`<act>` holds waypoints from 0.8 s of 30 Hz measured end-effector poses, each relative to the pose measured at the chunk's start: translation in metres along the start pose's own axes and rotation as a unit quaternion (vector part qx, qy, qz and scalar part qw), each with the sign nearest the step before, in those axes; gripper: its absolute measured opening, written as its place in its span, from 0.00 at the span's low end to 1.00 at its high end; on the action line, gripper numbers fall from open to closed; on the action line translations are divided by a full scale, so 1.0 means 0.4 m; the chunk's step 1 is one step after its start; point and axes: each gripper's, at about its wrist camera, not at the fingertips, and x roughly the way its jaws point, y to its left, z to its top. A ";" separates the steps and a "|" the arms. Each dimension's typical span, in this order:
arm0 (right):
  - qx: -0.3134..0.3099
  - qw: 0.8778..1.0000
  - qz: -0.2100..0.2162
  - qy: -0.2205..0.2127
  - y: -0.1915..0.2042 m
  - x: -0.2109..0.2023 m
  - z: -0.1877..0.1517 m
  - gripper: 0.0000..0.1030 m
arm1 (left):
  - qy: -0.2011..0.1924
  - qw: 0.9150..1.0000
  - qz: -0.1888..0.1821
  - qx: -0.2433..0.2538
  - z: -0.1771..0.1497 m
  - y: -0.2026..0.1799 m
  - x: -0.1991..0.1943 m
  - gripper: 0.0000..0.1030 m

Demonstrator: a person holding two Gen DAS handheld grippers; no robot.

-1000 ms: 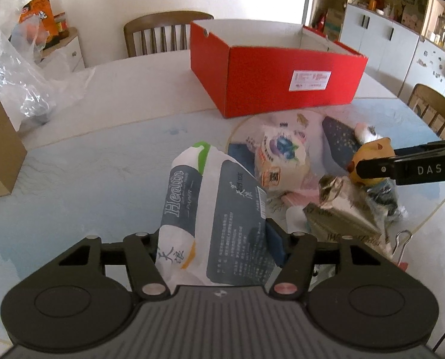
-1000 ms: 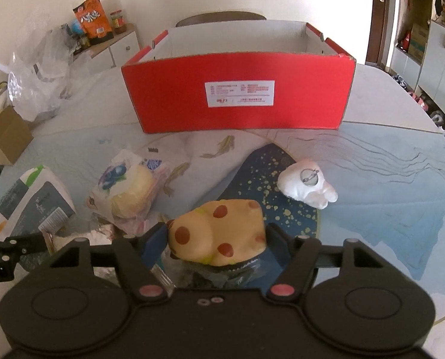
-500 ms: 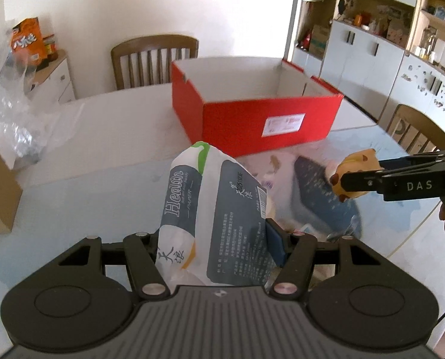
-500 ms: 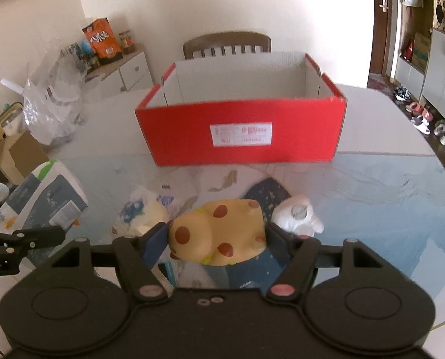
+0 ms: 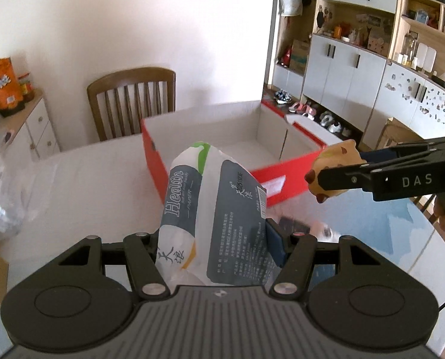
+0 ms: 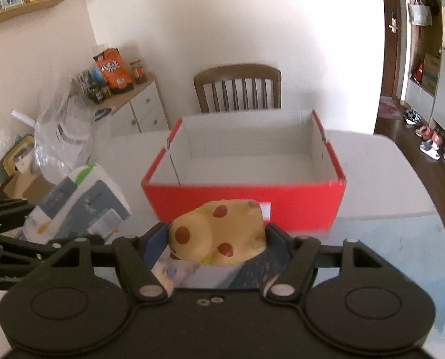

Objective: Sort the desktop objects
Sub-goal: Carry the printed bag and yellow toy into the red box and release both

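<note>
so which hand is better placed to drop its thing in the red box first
Right, probably: its hand-held gripper holds the spotted toy squarely facing the red box; the left's tissue pack faces a corner.

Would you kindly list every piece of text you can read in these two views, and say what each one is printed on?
"Health" and "PAPER": on the tissue pack held in the left tongs.
"DAS": on the side of the right tongs, which hold the spotted toy.
Chinese characters and barcode on the pack: too small to read.
White label on the red box: blurred.
Orange snack bag: unreadable.
</note>
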 end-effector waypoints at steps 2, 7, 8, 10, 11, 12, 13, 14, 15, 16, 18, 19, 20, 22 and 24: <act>-0.009 1.000 -0.004 -0.009 -0.006 0.010 0.028 0.69 | -0.002 1.000 0.000 0.001 0.028 -0.001 0.021 0.60; -0.012 1.000 -0.010 -0.013 -0.034 0.048 0.090 0.68 | -0.001 1.000 -0.003 0.006 0.099 -0.006 0.090 0.60; -0.014 1.000 -0.009 -0.011 -0.042 0.059 0.101 0.68 | 0.001 1.000 -0.006 0.008 0.114 -0.008 0.106 0.60; -0.015 1.000 -0.015 -0.008 -0.057 0.081 0.120 0.68 | 0.004 1.000 -0.008 0.012 0.143 -0.016 0.138 0.60; -0.015 1.000 -0.015 -0.005 -0.068 0.094 0.129 0.68 | 0.007 1.000 -0.011 0.015 0.157 -0.017 0.156 0.60; -0.015 1.000 -0.015 -0.002 -0.076 0.107 0.136 0.68 | 0.009 1.000 -0.014 0.016 0.172 -0.019 0.175 0.60; -0.016 1.000 -0.018 -0.001 -0.083 0.120 0.141 0.68 | 0.013 1.000 -0.014 0.017 0.186 -0.019 0.195 0.60; -0.020 1.000 -0.022 0.000 -0.088 0.132 0.144 0.68 | 0.018 1.000 -0.014 0.018 0.197 -0.020 0.213 0.60; -0.027 0.999 -0.025 0.001 -0.094 0.146 0.148 0.68 | 0.021 1.000 -0.012 0.020 0.209 -0.019 0.232 0.60; -0.030 0.999 -0.030 0.002 -0.101 0.158 0.149 0.68 | 0.024 0.999 -0.009 0.020 0.217 -0.016 0.249 0.60; -0.031 0.999 -0.035 0.007 -0.116 0.181 0.152 0.68 | 0.031 0.999 -0.007 0.019 0.233 -0.012 0.283 0.60; -0.030 0.999 -0.036 0.009 -0.125 0.192 0.155 0.68 | 0.035 0.999 -0.005 0.018 0.238 -0.008 0.299 0.60; -0.027 0.999 -0.038 0.011 -0.133 0.203 0.158 0.68 | 0.040 0.999 -0.005 0.019 0.242 -0.005 0.314 0.60; -0.026 0.999 -0.039 0.014 -0.147 0.222 0.160 0.68 | 0.047 0.999 -0.008 0.019 0.251 0.003 0.343 0.60; -0.019 0.999 -0.037 0.021 -0.157 0.241 0.161 0.68 | 0.058 0.998 -0.008 0.014 0.256 0.012 0.372 0.60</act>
